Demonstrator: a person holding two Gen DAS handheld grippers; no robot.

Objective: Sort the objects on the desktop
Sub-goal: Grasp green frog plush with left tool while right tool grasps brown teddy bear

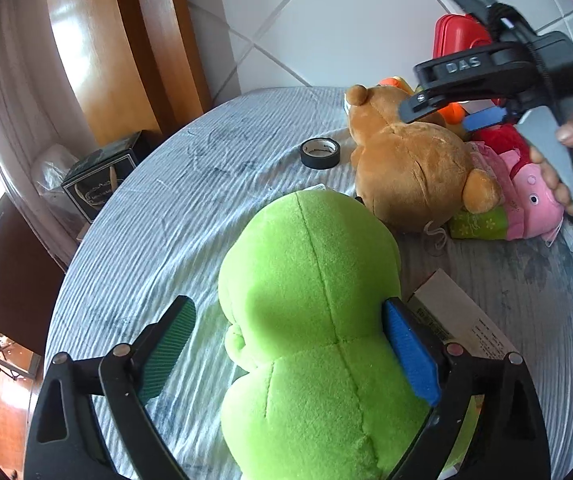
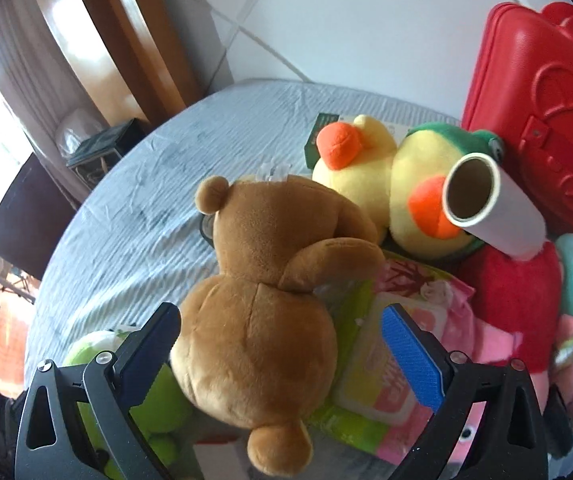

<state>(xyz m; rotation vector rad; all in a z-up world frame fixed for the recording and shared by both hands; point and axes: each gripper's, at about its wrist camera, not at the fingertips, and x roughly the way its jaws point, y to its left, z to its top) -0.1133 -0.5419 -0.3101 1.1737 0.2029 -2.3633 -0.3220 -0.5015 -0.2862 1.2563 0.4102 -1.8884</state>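
A big green plush toy point(image 1: 318, 320) lies on the striped tablecloth point(image 1: 166, 220) between the open fingers of my left gripper point(image 1: 290, 356); the blue pad point(image 1: 410, 356) touches its side, the green pad stands apart. A brown teddy bear point(image 1: 410, 172) lies beyond it, face down. In the right wrist view the bear point(image 2: 262, 312) sits between the open fingers of my right gripper point(image 2: 282, 356), which hovers above it and also shows in the left wrist view point(image 1: 446, 114). A pink pig plush point(image 1: 526, 196) lies right of the bear.
A black tape roll point(image 1: 320, 153) lies on the cloth. Yellow duck plushes point(image 2: 422, 196), a cardboard tube point(image 2: 494, 204), a red case point(image 2: 542, 112), a wet-wipes pack point(image 2: 382, 364) and a paper box point(image 1: 458, 320) crowd the right. A dark box point(image 1: 98, 176) stands left.
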